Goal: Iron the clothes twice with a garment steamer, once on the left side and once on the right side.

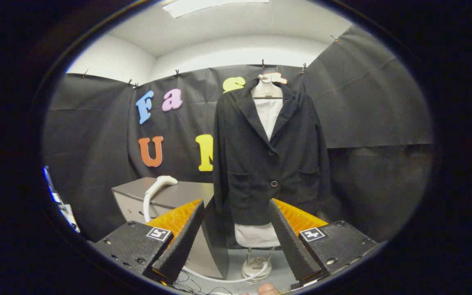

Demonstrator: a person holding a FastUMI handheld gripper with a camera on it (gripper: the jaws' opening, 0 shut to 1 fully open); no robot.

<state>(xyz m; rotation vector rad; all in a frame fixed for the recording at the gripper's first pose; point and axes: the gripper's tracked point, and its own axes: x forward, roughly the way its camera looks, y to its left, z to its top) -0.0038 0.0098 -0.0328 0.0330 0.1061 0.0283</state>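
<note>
Jaws apart, gripper (236,241) empty | jacket (268,155) hangs beyond fingers | steamer head (160,182) on cabinet (187,194), ahead-left | step: pre-grasp | next: swing left, close on handle.

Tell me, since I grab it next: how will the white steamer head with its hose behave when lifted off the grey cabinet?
The white steamer head looks like rigid plastic, probably light. Its white hose trails to the floor, so it may drag and tug. The gripper is open, fingers spread, holding nothing.
</note>
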